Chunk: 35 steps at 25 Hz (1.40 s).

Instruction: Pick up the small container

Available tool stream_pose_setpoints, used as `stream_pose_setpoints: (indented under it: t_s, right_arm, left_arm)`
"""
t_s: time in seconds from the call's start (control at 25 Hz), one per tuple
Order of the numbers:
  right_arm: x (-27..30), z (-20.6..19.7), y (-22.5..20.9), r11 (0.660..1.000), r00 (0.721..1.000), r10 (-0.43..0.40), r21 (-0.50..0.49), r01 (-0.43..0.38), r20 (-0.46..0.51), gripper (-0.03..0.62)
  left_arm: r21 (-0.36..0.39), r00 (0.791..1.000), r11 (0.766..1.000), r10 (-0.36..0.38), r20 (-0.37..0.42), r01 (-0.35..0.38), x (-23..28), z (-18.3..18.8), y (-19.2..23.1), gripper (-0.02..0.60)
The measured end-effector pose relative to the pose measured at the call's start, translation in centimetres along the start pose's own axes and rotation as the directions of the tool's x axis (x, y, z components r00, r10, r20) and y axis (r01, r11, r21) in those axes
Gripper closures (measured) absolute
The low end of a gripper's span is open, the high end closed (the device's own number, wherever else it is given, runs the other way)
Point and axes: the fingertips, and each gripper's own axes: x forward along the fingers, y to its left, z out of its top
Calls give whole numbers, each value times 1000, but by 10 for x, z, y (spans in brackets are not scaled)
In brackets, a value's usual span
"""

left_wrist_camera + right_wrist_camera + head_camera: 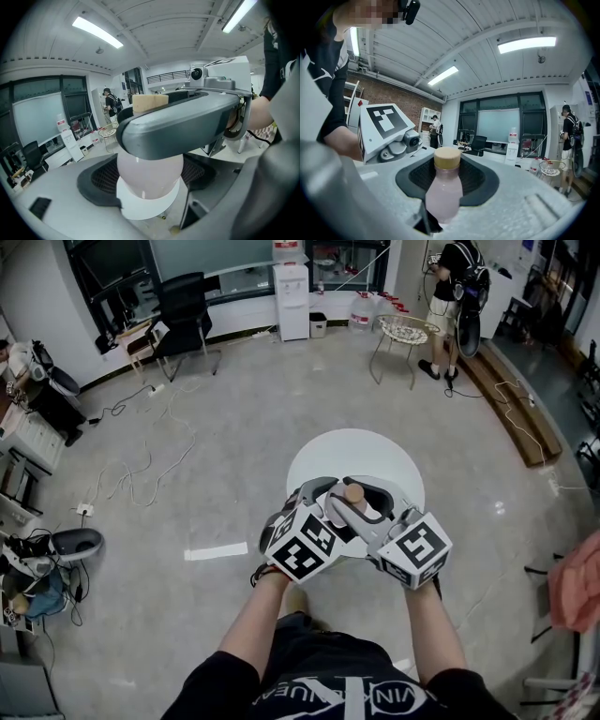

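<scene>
A small pale pink container [353, 493] with a tan cap is held upright above the round white table [356, 451], between both grippers. My left gripper [323, 509] comes in from the left and my right gripper [372, 509] from the right. In the left gripper view the container [150, 176] sits between the black pads of the left gripper [150, 187], with a grey jaw of the right gripper crossing in front of its neck and the table [140, 212] below. In the right gripper view the container [444, 192] fills the middle of the right gripper [444, 204], pads close on both sides.
Grey floor surrounds the table. Loose cables [141, 465] and shoes [66, 545] lie at the left. At the back stand an office chair [183, 315], a water dispenser [291, 301], a wire chair [403, 334] and a person [455, 296].
</scene>
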Motion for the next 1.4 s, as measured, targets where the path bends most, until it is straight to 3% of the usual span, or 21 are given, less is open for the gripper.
stream_pose_setpoints:
  t_s: [1.4]
  right_arm:
    - [-19,13,30,1000,1000,10,-20,-9,18,461]
  left_arm:
    - [7,999,999,33,-5,-33,-27,3,-24,218]
